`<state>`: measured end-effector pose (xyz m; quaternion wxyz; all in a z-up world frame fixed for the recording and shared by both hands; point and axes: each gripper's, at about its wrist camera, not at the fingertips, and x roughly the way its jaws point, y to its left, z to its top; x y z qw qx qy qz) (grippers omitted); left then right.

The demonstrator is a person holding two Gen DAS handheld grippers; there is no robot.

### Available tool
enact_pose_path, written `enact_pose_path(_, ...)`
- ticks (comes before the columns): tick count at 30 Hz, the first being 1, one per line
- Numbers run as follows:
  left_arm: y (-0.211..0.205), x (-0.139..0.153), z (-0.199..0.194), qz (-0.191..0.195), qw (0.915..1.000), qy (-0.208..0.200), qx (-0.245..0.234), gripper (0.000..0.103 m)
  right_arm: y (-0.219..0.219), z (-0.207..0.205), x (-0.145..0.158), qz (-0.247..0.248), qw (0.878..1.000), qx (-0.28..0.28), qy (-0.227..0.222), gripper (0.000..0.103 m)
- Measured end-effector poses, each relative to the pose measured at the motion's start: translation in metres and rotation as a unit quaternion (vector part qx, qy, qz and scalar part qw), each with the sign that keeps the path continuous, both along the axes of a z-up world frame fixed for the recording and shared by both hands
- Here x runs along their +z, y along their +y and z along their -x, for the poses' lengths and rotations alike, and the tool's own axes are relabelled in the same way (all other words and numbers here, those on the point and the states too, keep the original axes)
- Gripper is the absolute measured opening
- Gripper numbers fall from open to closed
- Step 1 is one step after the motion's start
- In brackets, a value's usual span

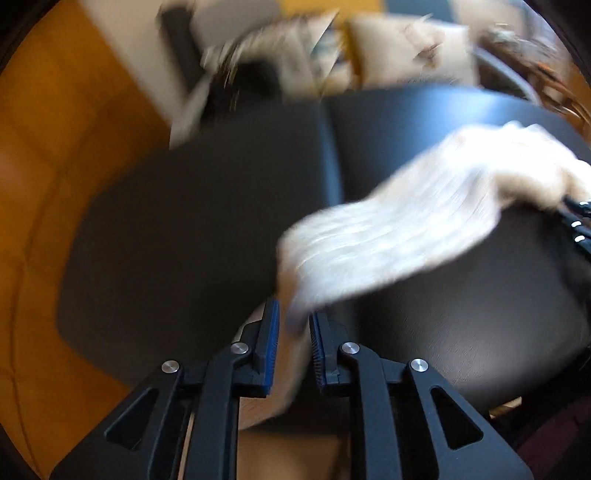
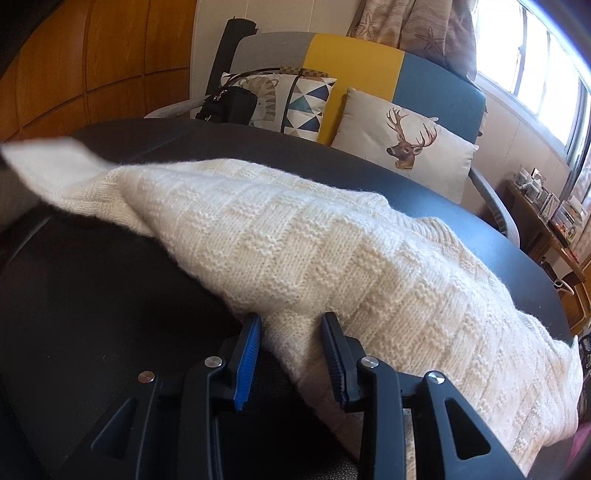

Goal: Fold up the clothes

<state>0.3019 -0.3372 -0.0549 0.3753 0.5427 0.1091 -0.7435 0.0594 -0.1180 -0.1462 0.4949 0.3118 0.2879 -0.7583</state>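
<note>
Stretching across the black table (image 2: pixel 92 314), a cream checker-knit sweater (image 2: pixel 295 243) is pinched by both tools (image 1: pixel 294 325) (image 2: pixel 291 332).

We see a black table (image 2: pixel 92 295) in front of a sofa (image 2: pixel 436 79) with grey, yellow and blue panels. Two cushions lean on it: one with a deer head (image 2: pixel 406 147), one with coloured triangles (image 2: pixel 295 103). A black bag (image 2: pixel 231 105) sits beside them. Wooden panelling (image 2: pixel 92 66) covers the wall, and a window (image 2: pixel 535 66) glows behind a patterned curtain (image 2: pixel 417 33).
</note>
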Motion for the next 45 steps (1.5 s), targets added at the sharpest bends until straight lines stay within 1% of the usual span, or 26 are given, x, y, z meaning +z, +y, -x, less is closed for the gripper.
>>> enact_pose_path(2, -0.012, -0.02, -0.02, -0.032, 0.9985, -0.005, 0.044, 0.018, 0.003, 0.002, 0.002, 0.009, 1.0, 0.007, -0.012, 0.034)
enact_pose_path(5, -0.028, -0.023, -0.043, -0.064, 0.9929, 0.037, 0.094, 0.018, 0.01, 0.005, 0.012, 0.026, 0.997, 0.032, -0.059, 0.034)
enact_pose_path(7, -0.036, -0.011, -0.039, -0.066, 0.989, 0.091, 0.096, 0.018, 0.022, 0.008, 0.033, 0.067, 0.992, 0.048, -0.1, 0.034)
enact_pose_path(8, -0.038, -0.008, -0.032, -0.058, 0.9894, 0.101, 0.087, 0.018, 0.025, 0.013, 0.046, 0.087, 0.989, 0.051, -0.104, 0.034)
enact_pose_path(10, -0.04, -0.002, -0.01, -0.028, 0.9923, 0.1, 0.067, 0.018, 0.024, 0.026, 0.071, 0.115, 0.987, 0.052, -0.098, 0.035)
enact_pose_path(11, -0.041, 0.0, 0.004, -0.019, 0.9936, 0.103, 0.042, 0.018, 0.021, 0.035, 0.083, 0.124, 0.987, 0.049, -0.087, 0.037)
enact_pose_path(12, -0.042, 0.006, 0.011, -0.012, 0.994, 0.105, 0.031, 0.018, 0.014, 0.044, 0.089, 0.126, 0.987, 0.049, -0.089, 0.042)
enact_pose_path(13, -0.043, 0.012, 0.018, -0.005, 0.9941, 0.107, 0.02, 0.018, 0.003, 0.053, 0.094, 0.12, 0.988, 0.048, -0.087, 0.045)
enact_pose_path(16, -0.046, 0.037, 0.001, -0.018, 0.9874, 0.157, 0.003, 0.018, -0.039, 0.066, 0.092, 0.059, 0.995, 0.06, -0.051, 0.049)
enact_pose_path(17, -0.048, 0.043, -0.009, -0.016, 0.9855, 0.168, 0.011, 0.019, -0.053, 0.067, 0.086, 0.041, 0.996, 0.067, -0.049, 0.049)
enact_pose_path(19, -0.055, 0.047, -0.034, -0.017, 0.9849, 0.169, 0.035, 0.026, -0.08, 0.067, 0.072, 0.007, 0.996, 0.077, -0.047, 0.049)
enact_pose_path(20, -0.061, 0.047, -0.053, -0.014, 0.9836, 0.17, 0.06, 0.028, -0.094, 0.066, 0.061, -0.013, 0.996, 0.073, -0.041, 0.049)
enact_pose_path(22, -0.067, 0.034, -0.087, -0.041, 0.976, 0.182, 0.112, 0.037, -0.117, 0.064, 0.043, -0.042, 0.996, 0.066, -0.038, 0.049)
enact_pose_path(25, -0.076, 0.01, -0.121, -0.08, 0.9616, 0.191, 0.179, 0.037, -0.126, 0.052, 0.037, -0.032, 0.994, 0.085, -0.056, 0.048)
enact_pose_path(26, -0.079, -0.003, -0.128, -0.108, 0.9543, 0.197, 0.197, 0.037, -0.127, 0.047, 0.037, -0.028, 0.994, 0.093, -0.059, 0.048)
enact_pose_path(29, -0.066, -0.033, -0.133, -0.189, 0.9261, 0.247, 0.214, 0.037, -0.13, 0.025, 0.038, -0.028, 0.991, 0.122, -0.039, 0.048)
enact_pose_path(30, -0.06, -0.037, -0.127, -0.199, 0.9242, 0.247, 0.213, 0.037, -0.131, 0.021, 0.037, -0.031, 0.991, 0.125, -0.033, 0.048)
enact_pose_path(31, -0.044, -0.042, -0.131, -0.193, 0.9288, 0.234, 0.213, 0.037, -0.132, 0.019, 0.035, -0.035, 0.991, 0.126, -0.031, 0.048)
enact_pose_path(34, -0.029, -0.05, -0.113, -0.156, 0.9492, 0.186, 0.2, 0.037, -0.132, 0.021, 0.032, -0.037, 0.991, 0.119, -0.048, 0.048)
enact_pose_path(36, -0.026, -0.056, -0.101, -0.131, 0.9601, 0.155, 0.193, 0.037, -0.13, 0.022, 0.031, -0.034, 0.991, 0.114, -0.053, 0.048)
enact_pose_path(40, -0.022, -0.059, -0.1, -0.13, 0.9611, 0.155, 0.188, 0.053, -0.129, 0.022, 0.03, -0.036, 0.992, 0.112, -0.05, 0.048)
enact_pose_path(41, -0.021, -0.061, -0.099, -0.13, 0.9605, 0.153, 0.193, 0.054, -0.129, 0.022, 0.03, -0.037, 0.992, 0.112, -0.049, 0.048)
enact_pose_path(42, -0.018, -0.062, -0.095, -0.116, 0.9644, 0.146, 0.188, 0.054, -0.128, 0.022, 0.03, -0.036, 0.992, 0.111, -0.05, 0.048)
enact_pose_path(43, -0.015, -0.062, -0.091, -0.103, 0.9681, 0.138, 0.182, 0.053, -0.128, 0.022, 0.029, -0.036, 0.992, 0.111, -0.05, 0.048)
enact_pose_path(44, -0.012, -0.062, -0.086, -0.088, 0.9718, 0.133, 0.174, 0.048, -0.129, 0.023, 0.029, -0.036, 0.992, 0.108, -0.05, 0.048)
enact_pose_path(45, -0.009, -0.061, -0.081, -0.074, 0.9751, 0.127, 0.166, 0.026, -0.129, 0.024, 0.028, -0.036, 0.993, 0.105, -0.05, 0.048)
